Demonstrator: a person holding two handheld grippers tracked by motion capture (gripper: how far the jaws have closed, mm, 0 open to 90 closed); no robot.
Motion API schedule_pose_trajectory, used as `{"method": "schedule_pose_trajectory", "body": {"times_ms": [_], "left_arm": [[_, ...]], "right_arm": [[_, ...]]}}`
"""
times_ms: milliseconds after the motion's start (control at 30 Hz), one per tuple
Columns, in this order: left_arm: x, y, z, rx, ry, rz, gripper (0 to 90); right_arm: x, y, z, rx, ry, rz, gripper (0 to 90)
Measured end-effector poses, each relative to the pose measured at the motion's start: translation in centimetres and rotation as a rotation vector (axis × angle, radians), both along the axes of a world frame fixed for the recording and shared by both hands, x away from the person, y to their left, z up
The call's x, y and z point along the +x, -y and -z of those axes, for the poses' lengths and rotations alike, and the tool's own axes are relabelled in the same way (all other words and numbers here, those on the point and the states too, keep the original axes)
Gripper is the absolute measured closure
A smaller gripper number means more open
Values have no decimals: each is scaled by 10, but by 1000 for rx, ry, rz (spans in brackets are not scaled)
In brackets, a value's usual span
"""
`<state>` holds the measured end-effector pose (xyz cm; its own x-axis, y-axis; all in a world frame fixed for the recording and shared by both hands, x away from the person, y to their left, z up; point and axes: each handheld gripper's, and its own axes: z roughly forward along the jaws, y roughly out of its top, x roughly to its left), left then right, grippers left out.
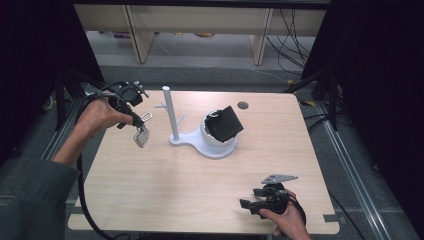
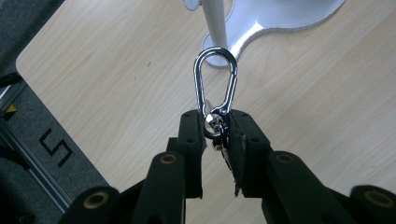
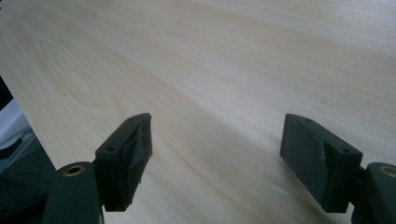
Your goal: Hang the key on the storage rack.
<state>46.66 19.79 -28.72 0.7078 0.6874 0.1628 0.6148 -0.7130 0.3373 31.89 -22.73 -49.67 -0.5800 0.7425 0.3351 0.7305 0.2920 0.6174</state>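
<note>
My left gripper [image 1: 137, 121] hangs above the table's left side, held by a hand. It is shut on the swivel end of a silver carabiner [image 2: 215, 79], whose loop sticks out past the fingertips [image 2: 191, 122]. From the carabiner [image 1: 146, 117] a small pale tag [image 1: 142, 137] dangles in the high view. Just right of it stands a white stand [image 1: 170, 112] with an upright post and short pegs; the post [image 2: 215, 23] lies right beyond the carabiner loop. My right gripper [image 1: 250, 204] rests low at the table's front right, open, with bare wood between its jaws [image 3: 215, 158].
The stand's flat base [image 1: 200, 145] also carries a white bowl [image 1: 212, 137] with a black boxy object [image 1: 226, 123] in it. A round cable hole [image 1: 243, 105] sits near the table's far edge. Dark frames and cables flank both sides.
</note>
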Motion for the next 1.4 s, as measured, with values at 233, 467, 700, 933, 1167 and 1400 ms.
{"method": "schedule_pose_trajectory", "body": {"times_ms": [233,467,700,933,1167,1400], "left_arm": [[5,2,-12,-4,21,-15,748],[14,4,-18,-23,28,-32,748],[23,8,-13,-36,30,-57,748],[25,20,-9,-31,16,-50,748],[31,23,-5,-26,6,-50,748],[35,25,0,-18,1,-50,748]], "right_arm": [[-1,0,0,3,2,9,261],[0,1,0,3,11,2,260],[-1,0,-1,9,-20,8,260],[0,1,0,4,6,1,261],[-1,1,-1,2,-10,4,261],[0,1,-1,2,2,-4,260]]}}
